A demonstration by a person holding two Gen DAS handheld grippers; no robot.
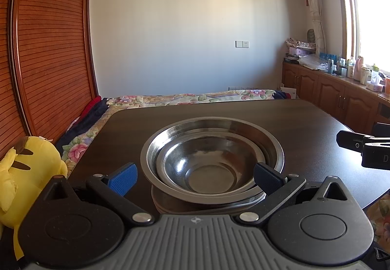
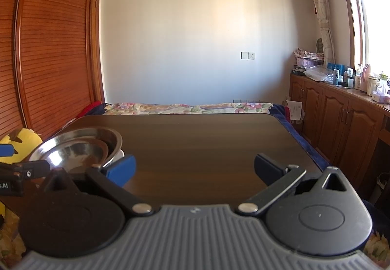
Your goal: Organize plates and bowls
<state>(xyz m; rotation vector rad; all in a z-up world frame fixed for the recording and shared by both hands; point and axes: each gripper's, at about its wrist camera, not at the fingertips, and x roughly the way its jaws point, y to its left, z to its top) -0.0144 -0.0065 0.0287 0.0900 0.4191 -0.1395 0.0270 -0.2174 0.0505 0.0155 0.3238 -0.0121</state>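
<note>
Those nested shiny steel bowls point(image 1: 212, 160) on the dark wooden table point(image 1: 316, 124) sit right in front of the wide-open left tongs point(image 1: 195, 178), right tongs point(image 2: 193, 170) also spread and empty; they look light, stiff and slippery, so I'd pinch the rim.

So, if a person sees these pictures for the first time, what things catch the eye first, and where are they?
First, the nested steel bowls: a smaller one sits inside a wider one, stacked on the dark wooden table, just ahead of the open left gripper. Next, the yellow plush toy beside the table's left edge. The right gripper, jaws also open, faces bare tabletop.
</note>
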